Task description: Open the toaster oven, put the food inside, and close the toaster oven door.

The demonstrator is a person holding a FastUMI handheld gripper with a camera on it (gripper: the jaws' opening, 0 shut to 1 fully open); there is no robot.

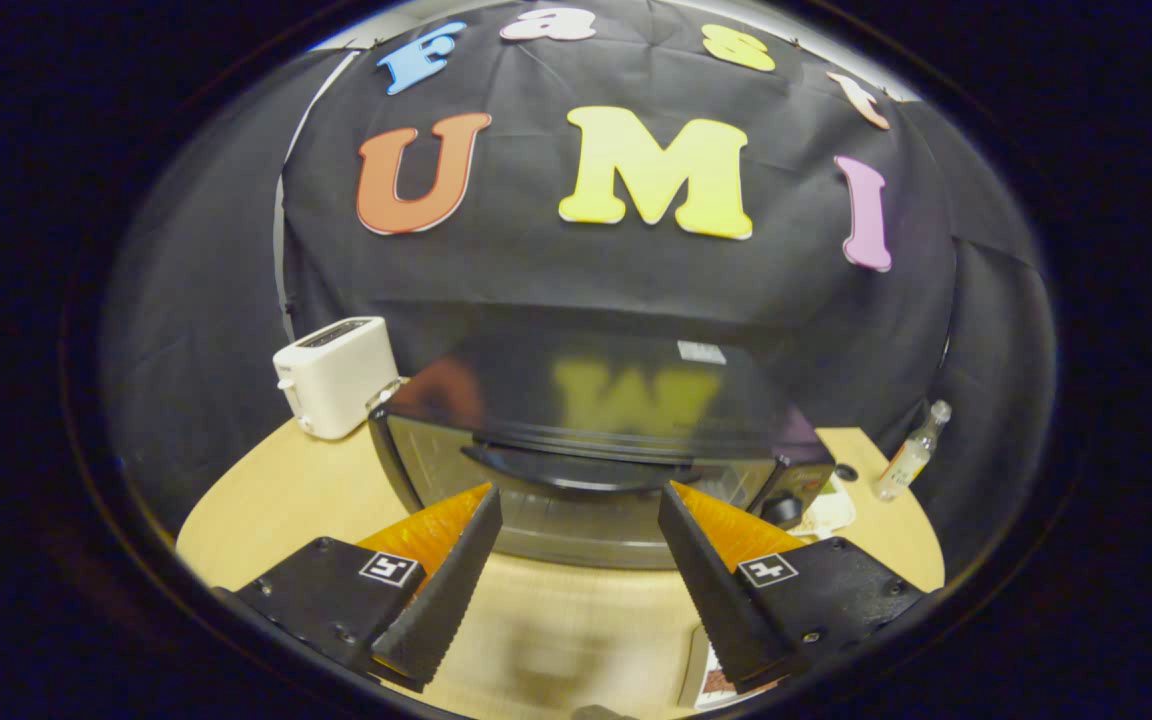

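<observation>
No readable writing is showing: the sticker on the toaster oven (596,440) top is blurring out.

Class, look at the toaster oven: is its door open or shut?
Shut. The toaster oven door stands upright against its front, handle at top. The open gripper hovers just before it.

The black, glossy-topped toaster oven (586,450) with a glass front stood on the pale wooden table, just ahead of the spread fingers and centred on the gap between them. Its door was shut and upright, and the dark curved handle (576,468) ran across the upper front, level with the fingertips. A round dark knob (786,508) sat on its panel, just beyond the right finger. A plate with food (711,680), mostly hidden, lay beneath the right finger.
</observation>
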